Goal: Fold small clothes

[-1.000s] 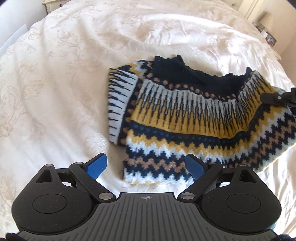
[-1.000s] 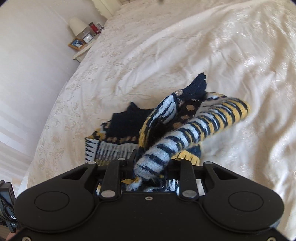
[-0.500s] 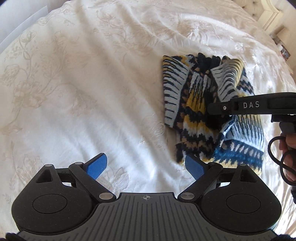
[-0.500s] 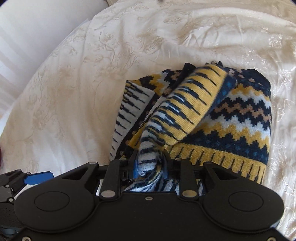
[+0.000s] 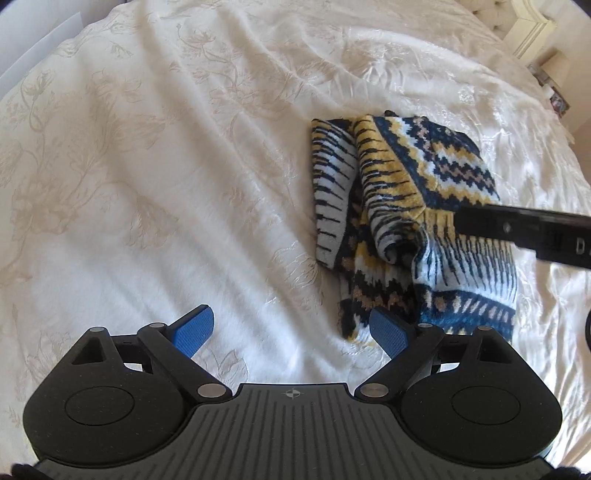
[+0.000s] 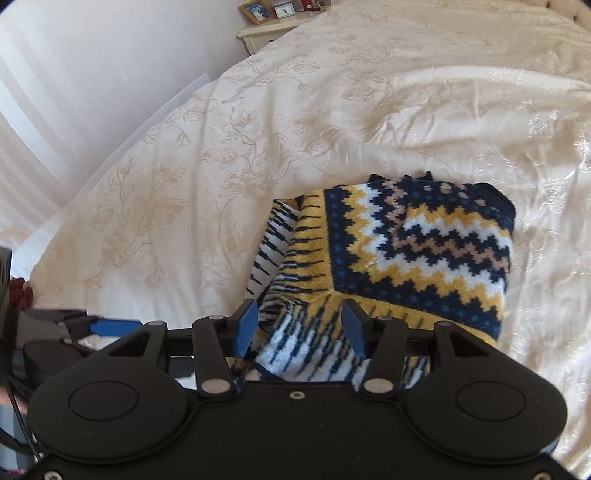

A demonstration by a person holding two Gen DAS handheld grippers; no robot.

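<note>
Left view: my left gripper (image 5: 291, 334) hangs low over the quilt (image 5: 147, 184), fingers spread wide and empty, just beside the sweater (image 5: 406, 206), ready to help. The sweater lies folded over on the bed.

Right view: my right gripper (image 6: 301, 326) sits level, fingers parted around the striped edge (image 6: 306, 347), no pinch, letting the fold settle.

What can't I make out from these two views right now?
- Sweater near edge: right wrist view, hidden under the right tool body, so the fold's lower hem is unseen.
- Right tool tips: left wrist view, one dark finger enters, cut off by the right frame edge.
- Layers beneath the folded top flap: both views, covered by the flap.
- Nightstand items: right wrist view, too small.
- Left tool is open above bedspread.
</note>
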